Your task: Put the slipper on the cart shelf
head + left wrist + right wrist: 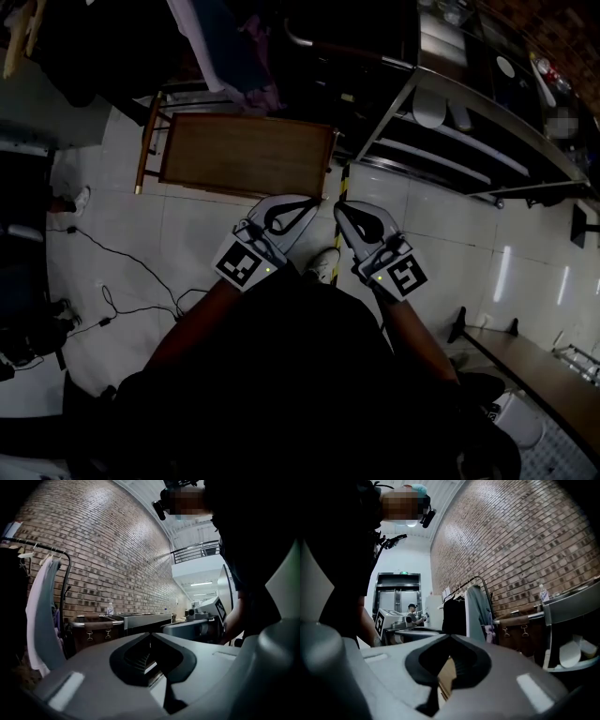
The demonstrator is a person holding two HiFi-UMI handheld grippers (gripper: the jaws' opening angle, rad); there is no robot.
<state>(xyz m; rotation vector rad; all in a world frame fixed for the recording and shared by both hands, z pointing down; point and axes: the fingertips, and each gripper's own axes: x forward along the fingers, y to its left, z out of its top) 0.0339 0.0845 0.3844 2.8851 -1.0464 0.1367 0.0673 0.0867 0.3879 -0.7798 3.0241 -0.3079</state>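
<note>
Both grippers are held close to the person's body over the white tiled floor. In the head view my left gripper (315, 201) and my right gripper (338, 208) point toward each other with nothing in them. Seen from its own camera, the left gripper (150, 635) has its jaw tips touching, and so does the right gripper (450, 637). A metal cart (487, 117) stands at the upper right. White slippers (431, 110) lie on its middle shelf, also seen as slippers (574, 653) at the right edge of the right gripper view. A white shoe (325, 265) shows on the floor below the grippers.
A wooden table (246, 155) stands just ahead of the grippers. A rack with hanging clothes (234, 56) is behind it against the brick wall. Black cables (122, 281) trail over the floor at the left. A low bench (534, 366) sits at the lower right.
</note>
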